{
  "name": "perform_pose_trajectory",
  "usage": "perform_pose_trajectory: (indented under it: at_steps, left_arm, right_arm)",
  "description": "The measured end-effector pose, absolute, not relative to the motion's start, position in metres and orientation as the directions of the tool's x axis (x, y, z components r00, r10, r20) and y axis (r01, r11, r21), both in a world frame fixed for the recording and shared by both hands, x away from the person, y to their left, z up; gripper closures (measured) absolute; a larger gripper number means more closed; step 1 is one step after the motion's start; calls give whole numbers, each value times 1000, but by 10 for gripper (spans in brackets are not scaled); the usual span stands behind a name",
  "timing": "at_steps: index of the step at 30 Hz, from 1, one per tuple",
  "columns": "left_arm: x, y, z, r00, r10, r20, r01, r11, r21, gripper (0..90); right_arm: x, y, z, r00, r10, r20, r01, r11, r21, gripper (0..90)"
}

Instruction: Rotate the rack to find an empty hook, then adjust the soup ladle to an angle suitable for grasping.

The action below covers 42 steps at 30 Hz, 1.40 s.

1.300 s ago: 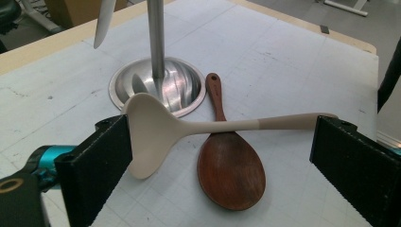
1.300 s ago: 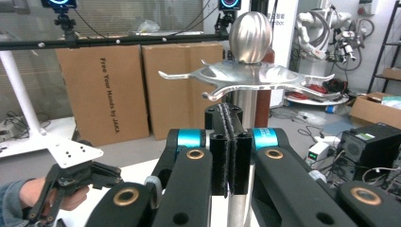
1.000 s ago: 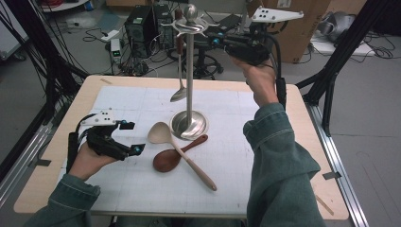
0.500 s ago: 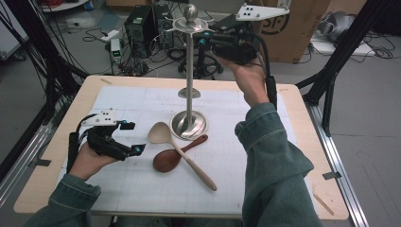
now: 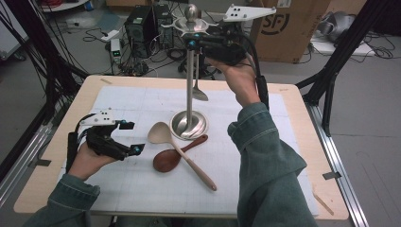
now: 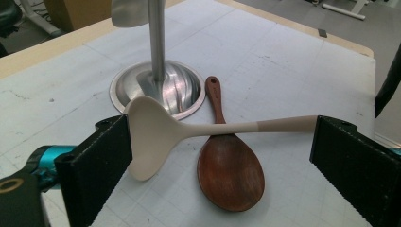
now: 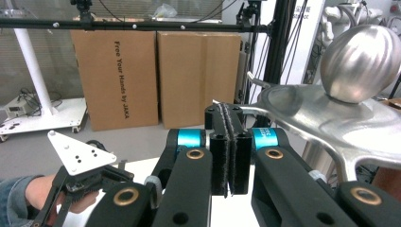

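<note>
A steel stand point(image 5: 189, 90) with a round base point(image 5: 201, 126) rises mid-table. At its hooked top point(image 7: 326, 120), my right gripper point(image 5: 191, 44) is shut on the handle of a metal spoon point(image 5: 199, 93). The spoon hangs down just right of the pole, and its bowl point(image 6: 127, 10) shows beside the pole point(image 6: 156, 42). A beige spoon point(image 5: 163, 135) lies across a dark wooden spoon point(image 5: 166, 160) in front of the base. My left gripper point(image 5: 131, 137) rests on the mat at the left, open. In the left gripper view the beige spoon point(image 6: 151, 137) and wooden spoon point(image 6: 229, 172) lie beyond its jaws point(image 6: 222, 142).
A white gridded mat point(image 5: 283, 156) covers the wooden table point(image 5: 302, 109). Cardboard boxes point(image 5: 288, 28), a computer point(image 5: 139, 23) and cables sit on the floor beyond the far edge. Black frame legs point(image 5: 331, 80) stand at the right.
My right hand has shifted left toward the stand's top. The hanging metal spoon's bowl has passed from the pole's left side to its right. The left gripper has stayed put.
</note>
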State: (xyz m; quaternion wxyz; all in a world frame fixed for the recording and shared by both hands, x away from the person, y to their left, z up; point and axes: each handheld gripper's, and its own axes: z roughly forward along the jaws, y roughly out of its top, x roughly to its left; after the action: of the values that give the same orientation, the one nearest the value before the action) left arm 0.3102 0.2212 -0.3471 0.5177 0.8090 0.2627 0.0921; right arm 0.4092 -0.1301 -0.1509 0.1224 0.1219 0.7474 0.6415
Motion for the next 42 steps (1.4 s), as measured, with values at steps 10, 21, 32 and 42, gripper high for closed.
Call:
perform_pose_trajectory:
  at_steps: [10,21,32,42]
  left_arm:
    - [311,223,-347,842,525,-125,332,-320,887,70]
    - [312,226,-348,838,533,-121,332,-321,887,70]
    - [312,224,-349,836,536,-113,333,-334,882,66]
    - [311,223,-349,840,531,-112,329,-334,883,66]
  right_arm:
    - [400,-139,-162,-945,327,7,57,143,988,721]
    - [381,-151,-192,-937,347,32,102,185,977,512]
    - [376,-163,-236,-921,378,98,187,206,961,443]
    - [365,-174,-252,-916,382,122,213,207,955,420]
